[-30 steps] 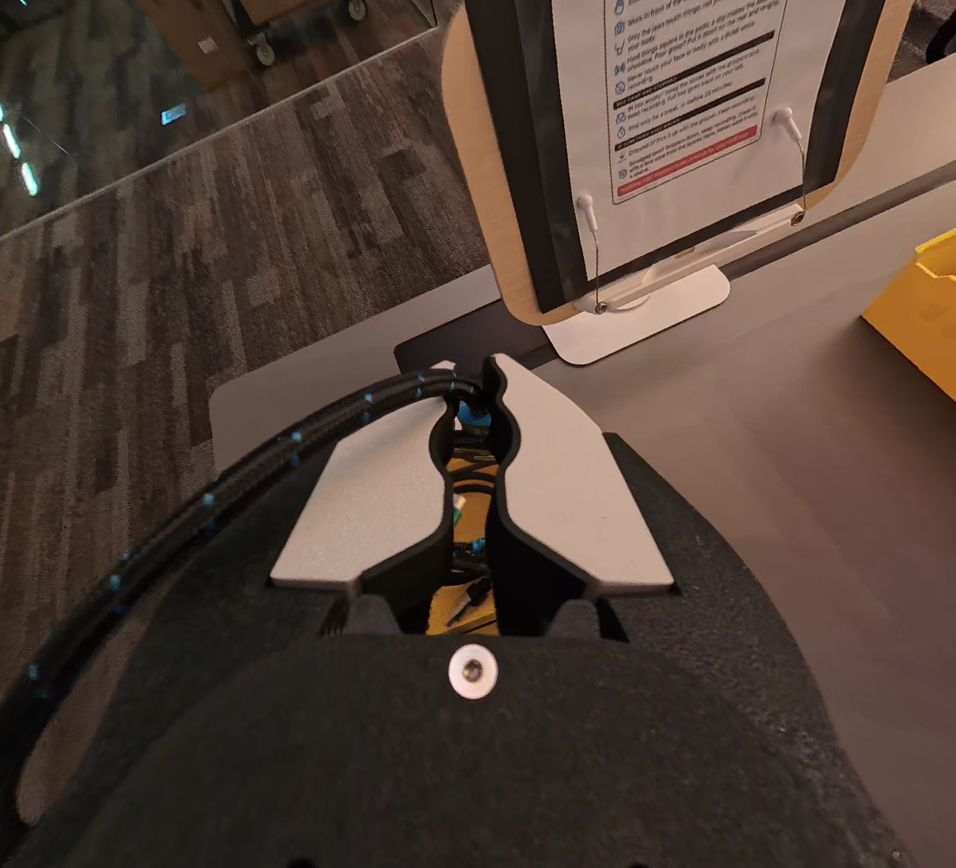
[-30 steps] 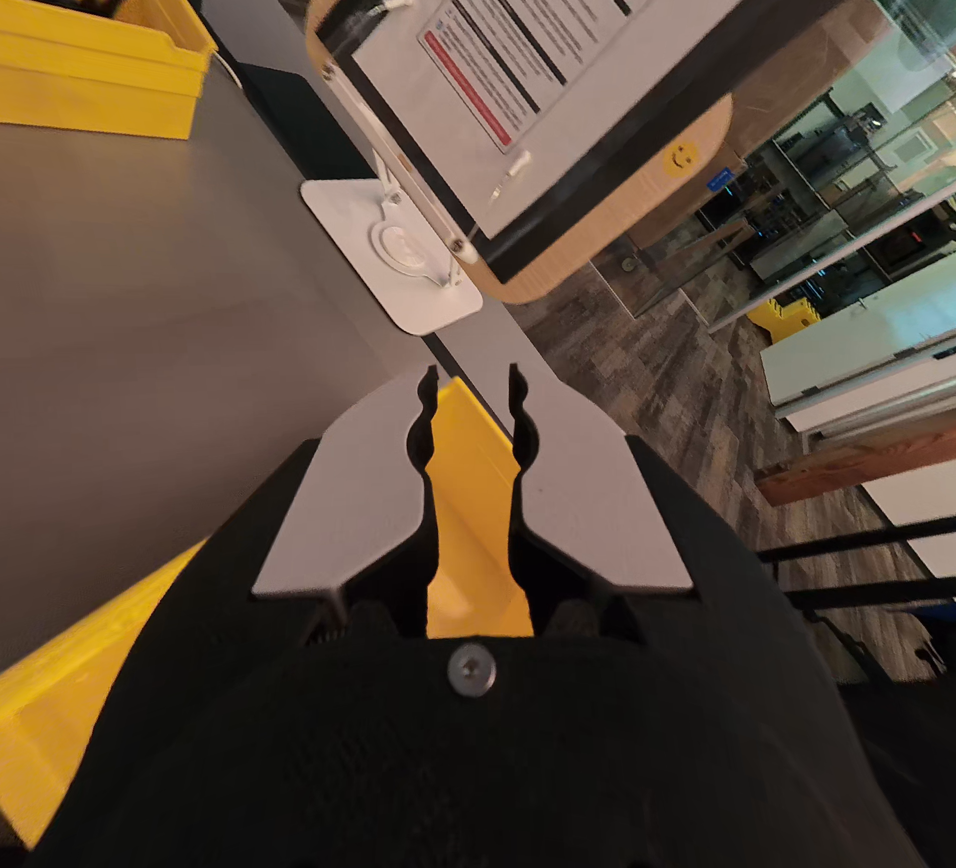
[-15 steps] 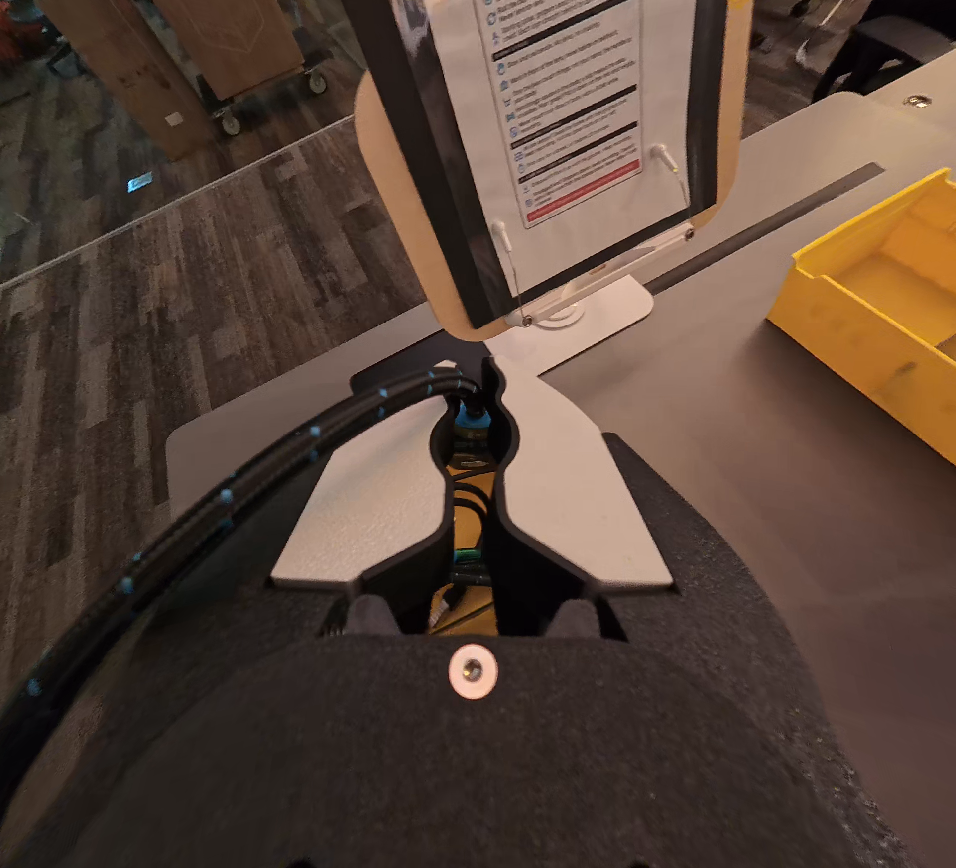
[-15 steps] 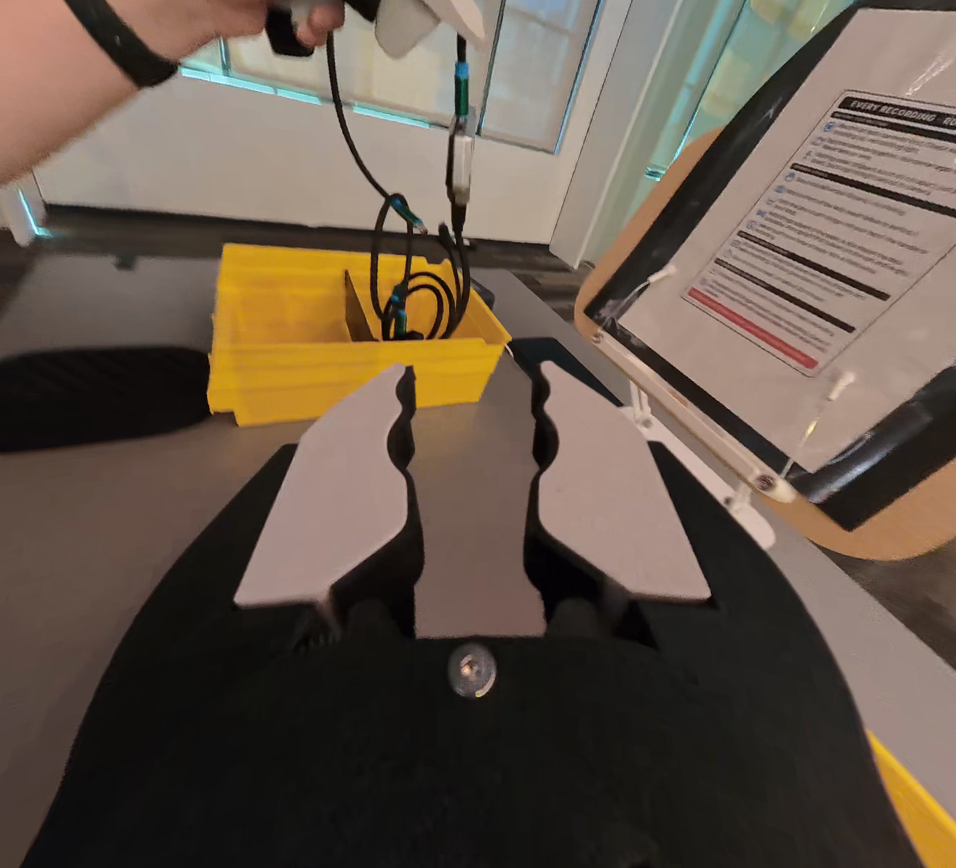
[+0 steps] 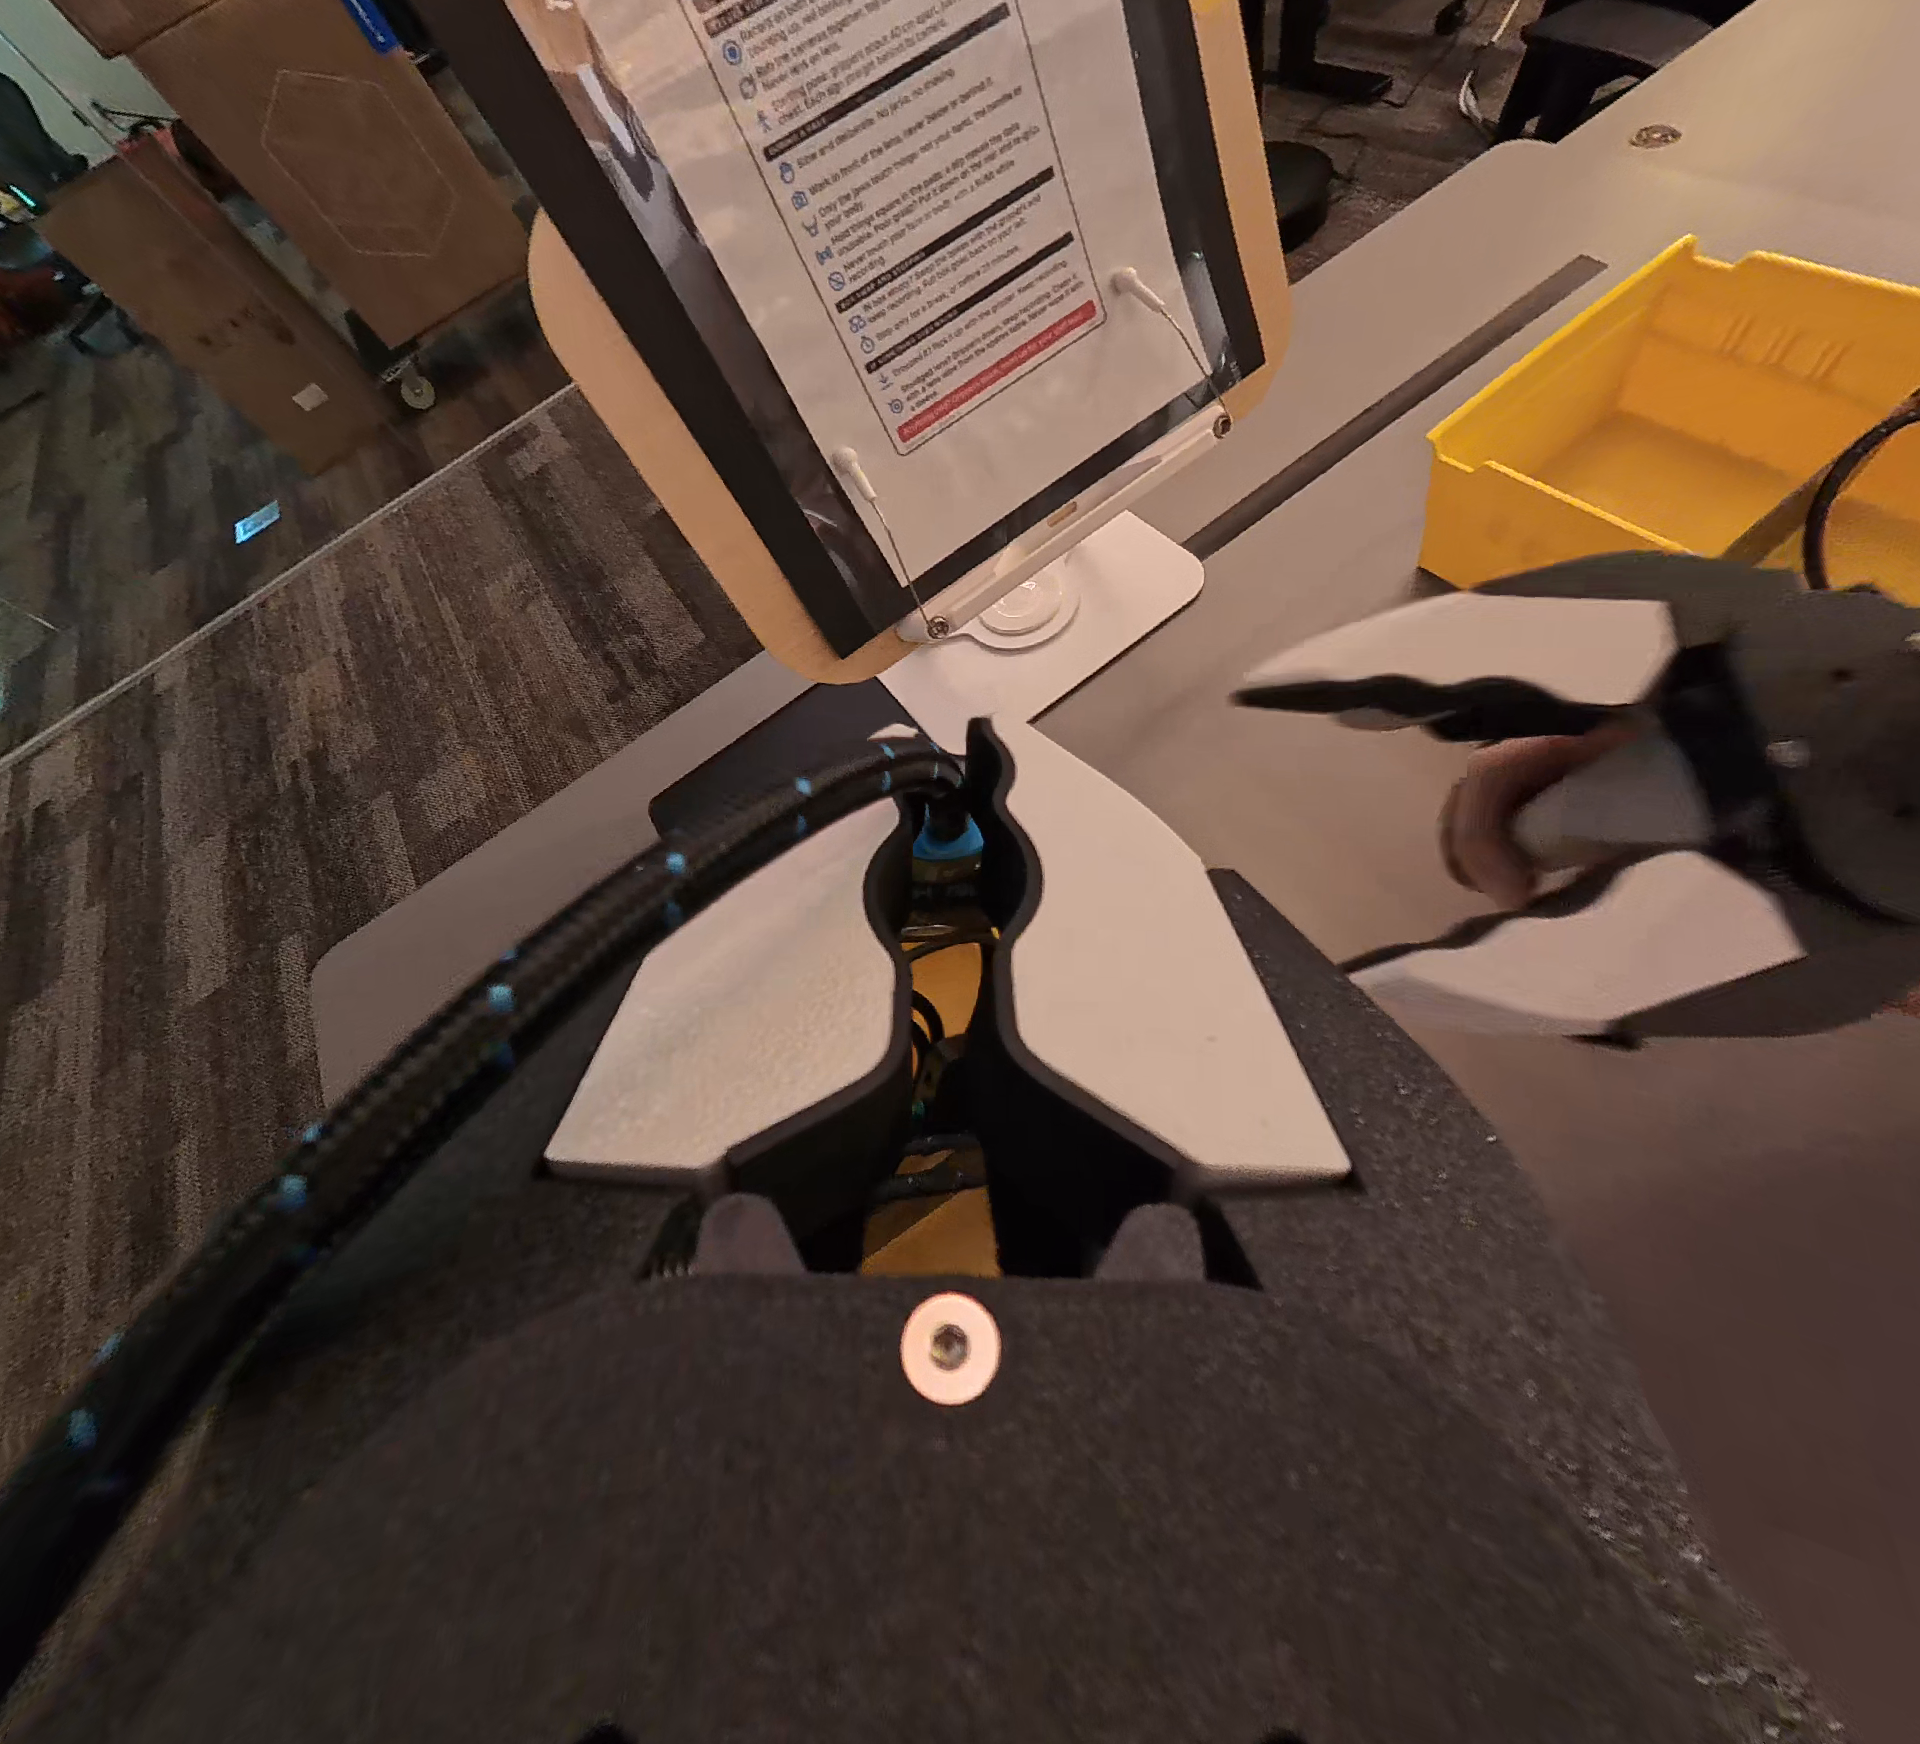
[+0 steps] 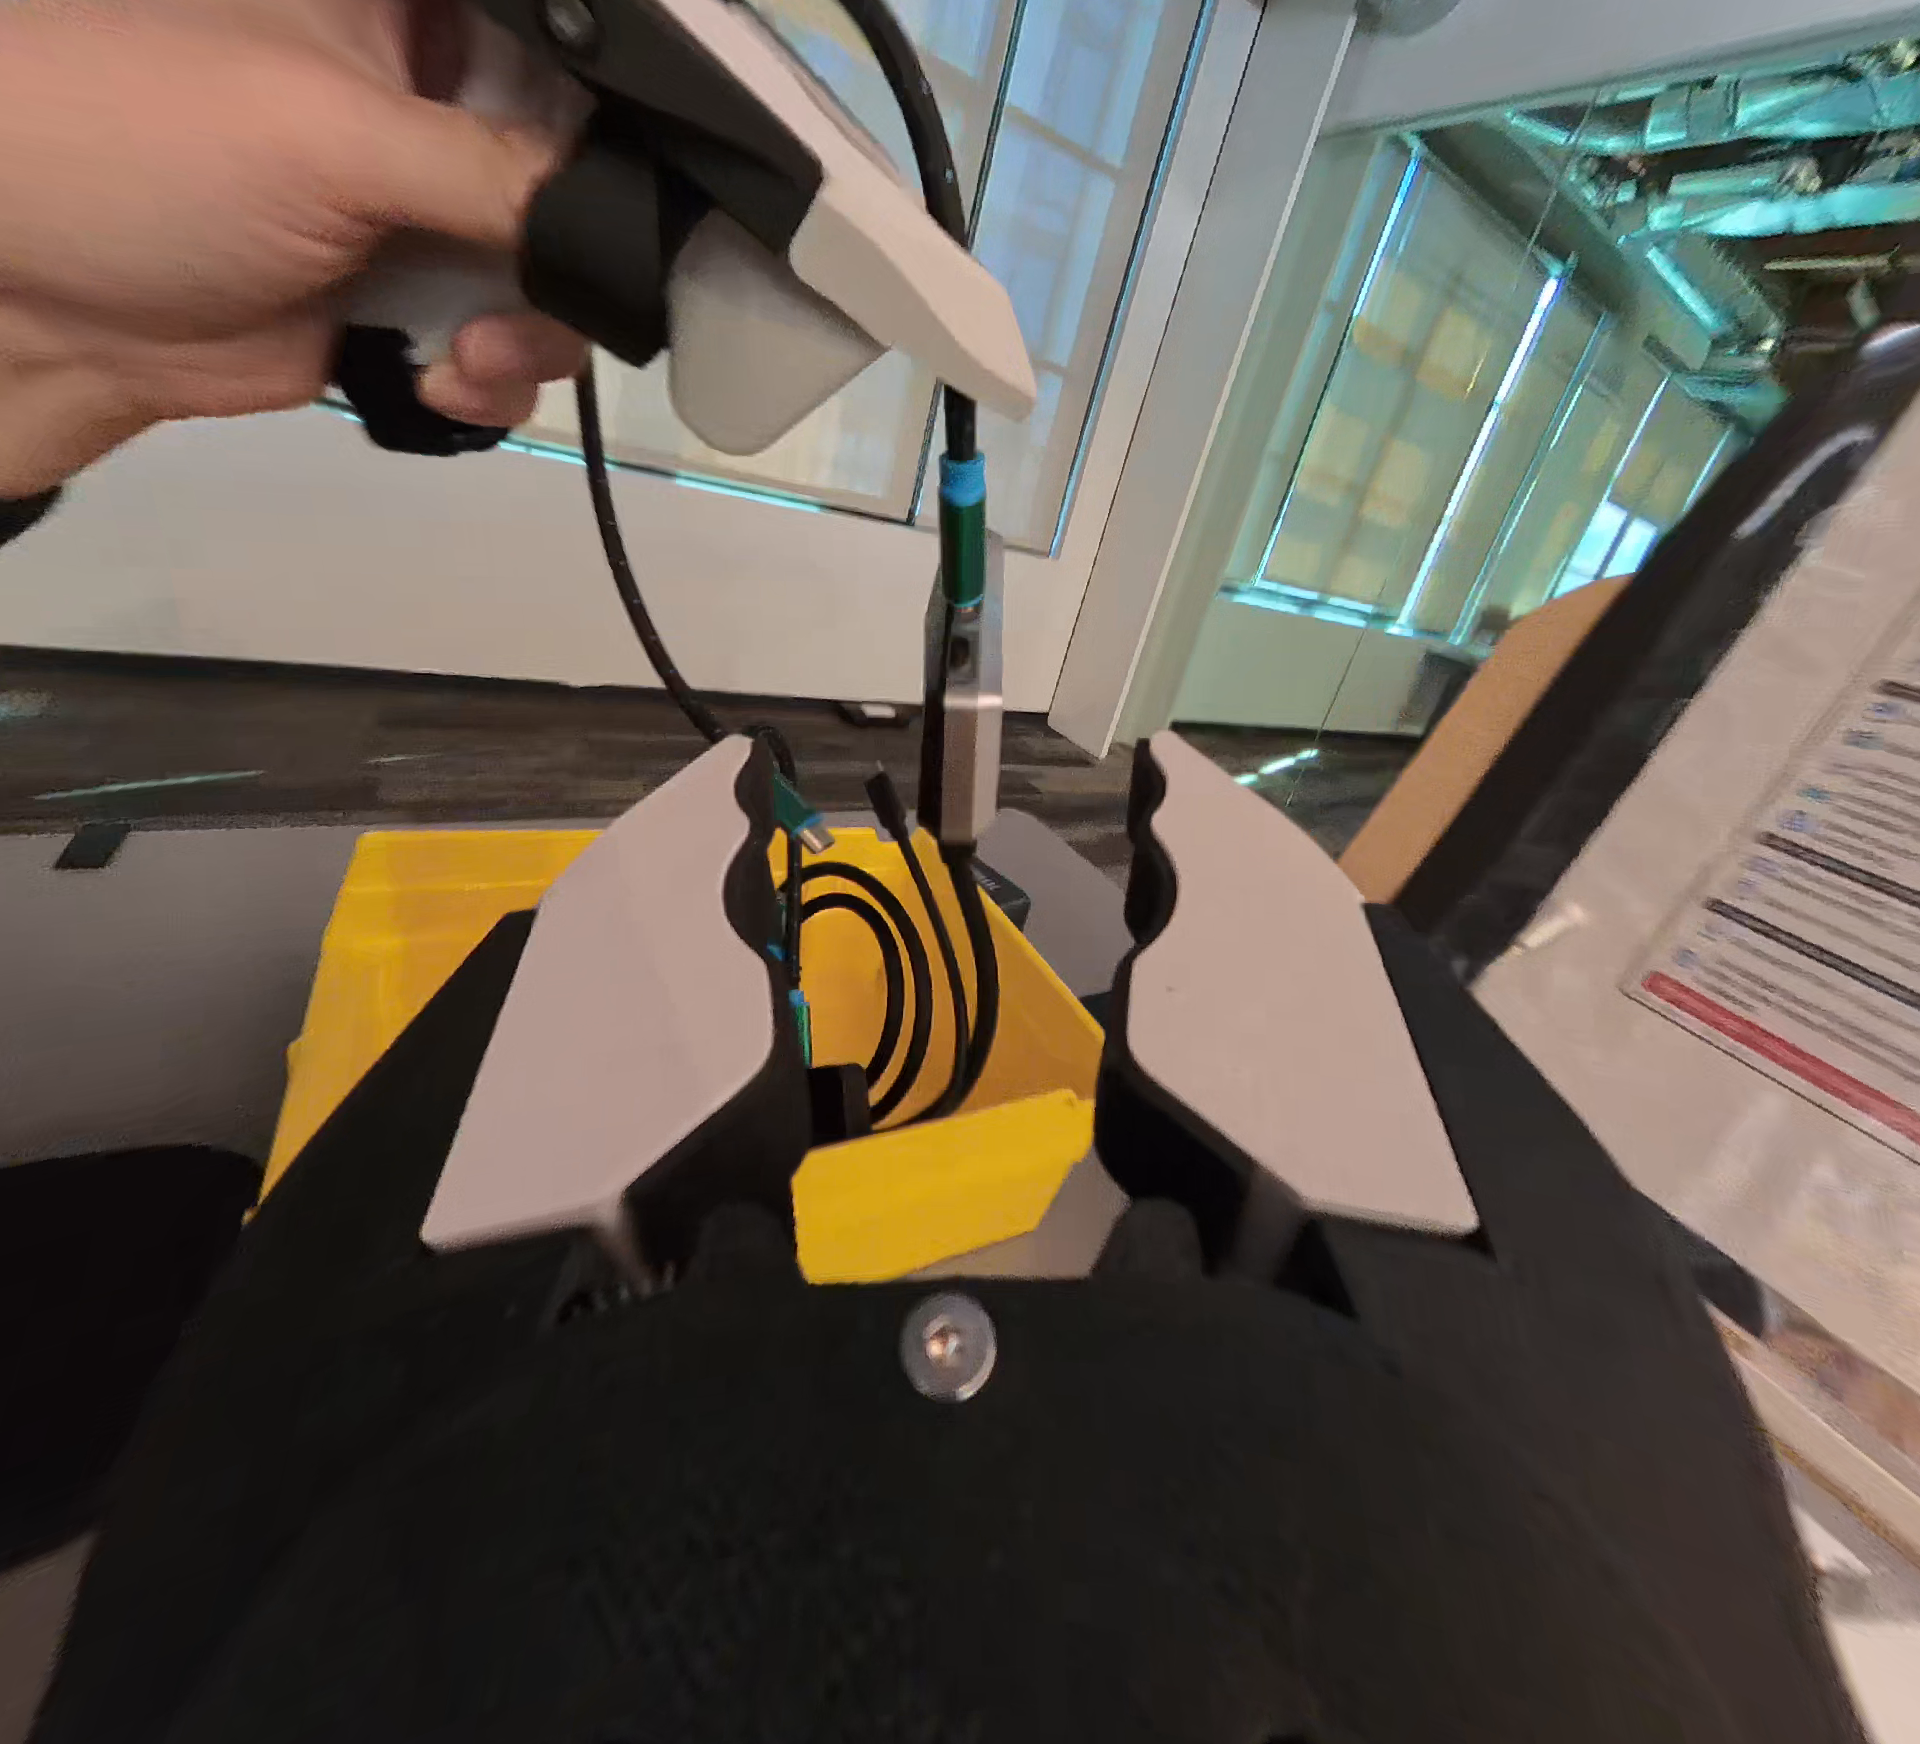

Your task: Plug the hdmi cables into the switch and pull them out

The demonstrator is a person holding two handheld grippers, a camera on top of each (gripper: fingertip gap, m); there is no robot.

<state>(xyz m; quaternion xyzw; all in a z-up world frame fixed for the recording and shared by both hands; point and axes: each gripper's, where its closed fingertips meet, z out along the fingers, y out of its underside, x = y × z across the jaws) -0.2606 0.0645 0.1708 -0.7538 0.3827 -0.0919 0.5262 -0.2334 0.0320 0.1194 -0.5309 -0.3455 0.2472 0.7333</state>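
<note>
Above the yellow bin [image 6: 935, 1195], the left hand-held gripper [image 6: 1023, 390] pinches a braided black cable [image 6: 940, 167] just behind its green plug, and the small silver switch [image 6: 961, 738] dangles from it. Light and free to swing, that switch wants a hold across its stiff flat sides. The right hand-held gripper [image 6: 940, 821] is spread wide just below it, with open air around and the bin's walls beneath.

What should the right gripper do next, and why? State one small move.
Probably ease the right gripper forward and up until its open jaws straddle the silver switch, then close. The left gripper is shut on the braided cable, so the switch hangs from its plug above the yellow bin, unsupported and just beyond the right fingertips.
</note>
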